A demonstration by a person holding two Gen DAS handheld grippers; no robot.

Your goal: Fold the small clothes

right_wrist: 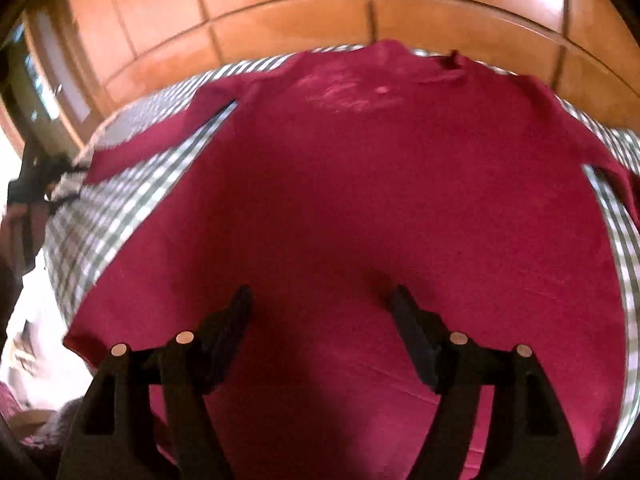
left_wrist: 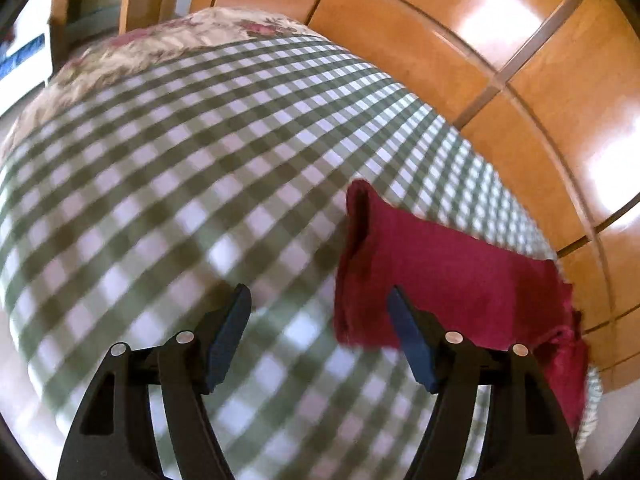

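A dark red long-sleeved top [right_wrist: 360,200] lies spread flat on a green-and-white checked cloth [right_wrist: 100,224], its neck toward the far edge and its sleeves out to both sides. My right gripper [right_wrist: 320,296] hovers over the top's lower middle, open, with nothing between its fingers. In the left wrist view one red sleeve [left_wrist: 440,272] lies on the checked cloth [left_wrist: 180,184] to the right. My left gripper [left_wrist: 318,294] is open above bare cloth, its right finger [left_wrist: 408,328] over the sleeve's near edge; contact cannot be told.
The checked cloth covers a bed-like surface beside a glossy wooden panelled wall [left_wrist: 500,48]. A floral cover [left_wrist: 140,48] lies at the far end of the surface. White and dark things [right_wrist: 44,320] sit off the left edge in the right wrist view.
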